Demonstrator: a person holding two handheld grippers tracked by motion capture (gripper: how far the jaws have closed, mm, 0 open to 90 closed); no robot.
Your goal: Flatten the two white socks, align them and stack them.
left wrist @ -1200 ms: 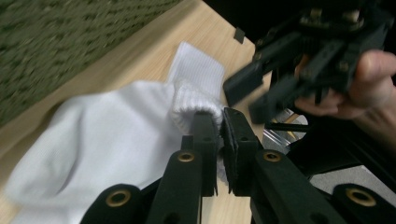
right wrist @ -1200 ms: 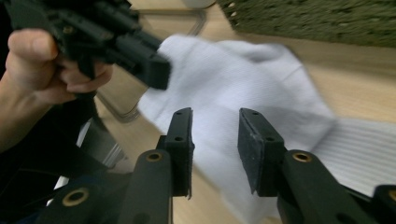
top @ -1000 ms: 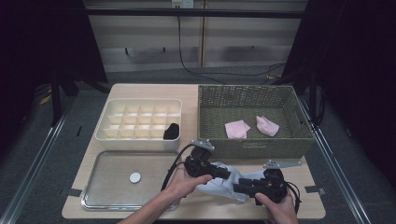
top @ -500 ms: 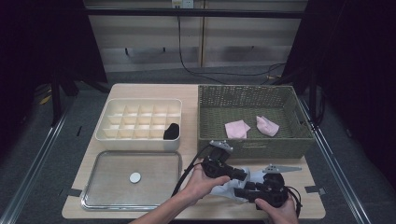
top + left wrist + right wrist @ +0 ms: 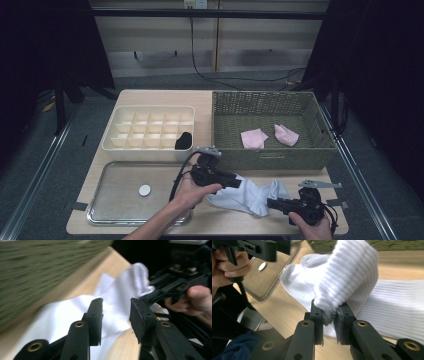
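A white ribbed sock (image 5: 250,194) lies on the table's front part, between my two grippers. My right gripper (image 5: 271,202) points left. Its jaws have just been closing and now pinch the sock's folded ribbed cuff (image 5: 352,277) between the pads, as the right gripper (image 5: 329,308) view shows. My left gripper (image 5: 239,181) points right over the sock's other end. Its jaws have just been opening. In the left gripper (image 5: 116,302) view they stand apart above the sock (image 5: 117,297), with nothing pressed between them.
A green wicker basket (image 5: 270,156) holding two pink cloths (image 5: 254,137) stands just behind the sock. At the left are a cream compartment box (image 5: 150,146) with a black item (image 5: 183,141) and a metal tray (image 5: 115,202) with a white disc (image 5: 144,190).
The left gripper reached right over the sock, then drew back left with its jaws now apart. The right gripper shifted toward the table's front right, and the sock lies more spread out.
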